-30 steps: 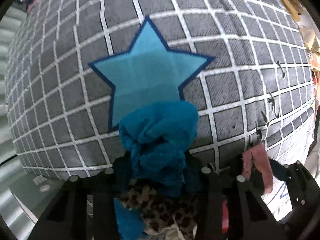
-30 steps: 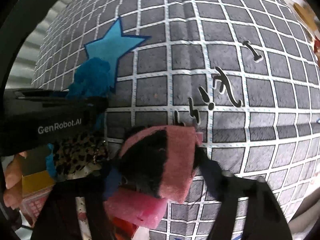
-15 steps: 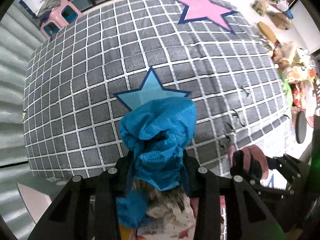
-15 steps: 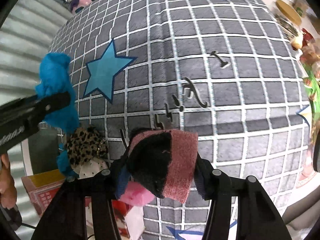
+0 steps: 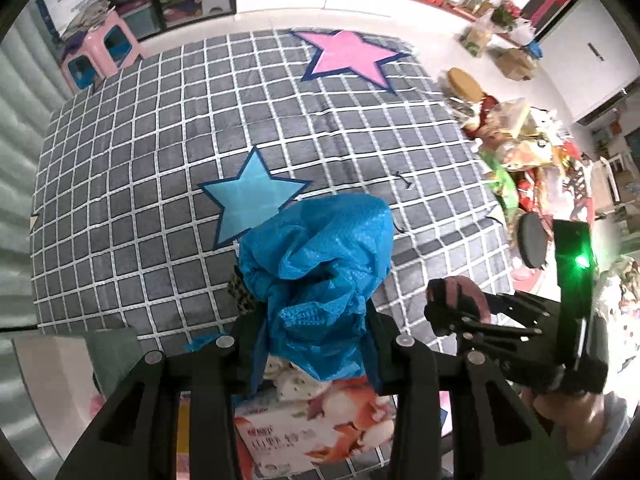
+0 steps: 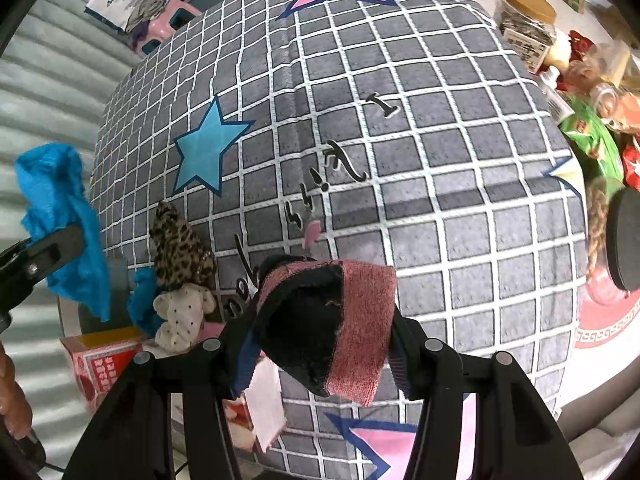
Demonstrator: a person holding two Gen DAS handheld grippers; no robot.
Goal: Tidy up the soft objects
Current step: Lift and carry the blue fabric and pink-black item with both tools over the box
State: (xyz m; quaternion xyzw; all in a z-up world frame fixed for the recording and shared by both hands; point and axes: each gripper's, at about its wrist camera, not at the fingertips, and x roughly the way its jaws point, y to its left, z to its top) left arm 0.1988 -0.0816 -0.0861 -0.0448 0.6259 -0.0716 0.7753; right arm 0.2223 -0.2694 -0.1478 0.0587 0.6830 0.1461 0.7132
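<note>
My left gripper (image 5: 312, 344) is shut on a crumpled blue cloth (image 5: 320, 264), held high above the grey checked bedsheet (image 5: 160, 160). In the right wrist view that blue cloth (image 6: 56, 208) hangs from the left gripper's finger (image 6: 44, 252) at the far left. My right gripper (image 6: 320, 344) is shut on a black and pink sock (image 6: 336, 320), also lifted off the sheet. In the left wrist view the right gripper (image 5: 448, 312) is low on the right, with the sock (image 5: 464, 292) between its fingers.
At the sheet's near edge lie a leopard-print piece (image 6: 180, 244), a white dotted cloth (image 6: 184, 312) and a blue scrap (image 6: 142, 300), over a printed box (image 5: 312, 432). A jar (image 6: 526, 20) and snack packets crowd the floor at right. A pink stool (image 5: 100, 52) stands beyond.
Both grippers have risen well above the sheet with the blue cloth and the sock still in them. The leopard-print piece stays behind at the sheet's edge.
</note>
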